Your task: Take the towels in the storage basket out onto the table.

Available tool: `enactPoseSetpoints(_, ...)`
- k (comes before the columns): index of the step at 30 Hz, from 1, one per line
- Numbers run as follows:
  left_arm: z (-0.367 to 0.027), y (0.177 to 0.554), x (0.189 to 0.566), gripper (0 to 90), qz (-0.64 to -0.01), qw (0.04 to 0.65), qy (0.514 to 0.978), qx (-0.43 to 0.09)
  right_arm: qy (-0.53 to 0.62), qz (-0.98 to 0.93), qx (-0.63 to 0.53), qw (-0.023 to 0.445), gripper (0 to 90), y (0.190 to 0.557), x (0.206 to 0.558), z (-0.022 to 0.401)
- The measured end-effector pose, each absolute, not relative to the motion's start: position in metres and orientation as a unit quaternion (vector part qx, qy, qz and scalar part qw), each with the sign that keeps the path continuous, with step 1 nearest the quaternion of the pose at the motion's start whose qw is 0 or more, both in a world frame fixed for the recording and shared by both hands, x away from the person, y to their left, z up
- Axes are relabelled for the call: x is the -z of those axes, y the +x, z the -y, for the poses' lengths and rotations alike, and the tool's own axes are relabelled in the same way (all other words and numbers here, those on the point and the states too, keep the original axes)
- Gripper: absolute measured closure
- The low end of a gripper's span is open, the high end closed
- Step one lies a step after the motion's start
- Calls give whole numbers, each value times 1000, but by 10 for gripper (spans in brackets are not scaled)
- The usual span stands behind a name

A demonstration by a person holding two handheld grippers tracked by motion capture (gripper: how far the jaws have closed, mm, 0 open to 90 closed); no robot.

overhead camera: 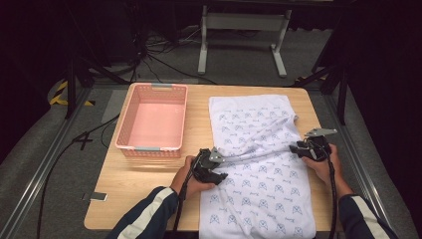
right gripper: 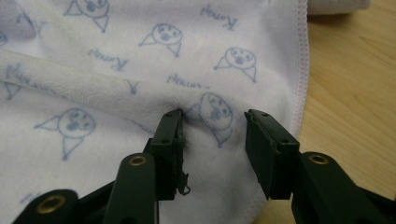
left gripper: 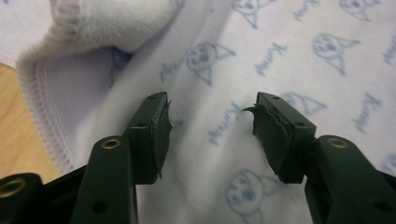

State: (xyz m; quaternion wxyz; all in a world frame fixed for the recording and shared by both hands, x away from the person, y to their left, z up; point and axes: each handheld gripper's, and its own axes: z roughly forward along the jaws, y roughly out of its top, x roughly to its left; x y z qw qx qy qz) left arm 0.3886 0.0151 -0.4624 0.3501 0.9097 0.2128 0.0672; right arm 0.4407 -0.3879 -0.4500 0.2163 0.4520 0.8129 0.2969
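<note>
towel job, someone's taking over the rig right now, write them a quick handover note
Left gripper: jaws open, over the towel's left side, nothing pinched.
Right gripper: jaws open, at the towel's right edge beside a raised crease; no grip.
Towel: white with a blue print, lying on the table, upper part bunched and partly folded, a ridge running between the two grippers.
Pink basket: empty, to the towel's left.
Done: a rough fold at most.
Left: probably grip, finish folding and put it in the basket.

Basket (overhead camera: 152,119) left of towel (overhead camera: 259,164), both on table (overhead camera: 134,199).
</note>
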Motion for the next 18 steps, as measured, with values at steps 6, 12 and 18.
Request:
enactPoseSetpoints(6, -22, 362, 462, 440, -204, 343, 914, -67, 399, -837, -311, 209, 514, 408, 439, 387)
enactPoseSetpoints(12, -22, 341, 463, 431, -187, 358, 914, -36, 307, -878, -325, 172, 554, 369, 440, 365)
enactPoseSetpoints(18, -20, 315, 461, 428, -156, 354, 922, 12, 279, -902, -309, 116, 592, 342, 448, 359)
